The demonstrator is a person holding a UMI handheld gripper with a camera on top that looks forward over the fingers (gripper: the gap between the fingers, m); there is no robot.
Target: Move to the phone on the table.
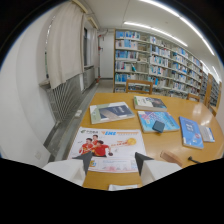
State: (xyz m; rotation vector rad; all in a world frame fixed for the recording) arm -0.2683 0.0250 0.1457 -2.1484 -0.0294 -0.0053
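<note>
A small dark phone (158, 126) lies on a light blue magazine (156, 120) on the wooden table (175, 145), well beyond my fingers and to their right. My gripper (114, 162) is held above the near part of the table, open, with nothing between its fingers. The two dark fingertips (86, 159) frame the lower edge of a large white poster (107, 145) showing players in red shirts.
Other magazines lie on the table: one at far left (111, 112), one at the far middle (149, 103), a blue one at the right (191, 132). A wooden chair (138, 86) stands behind the table. Bookshelves (160, 62) line the back wall; a radiator (65, 97) and curtains stand at the left.
</note>
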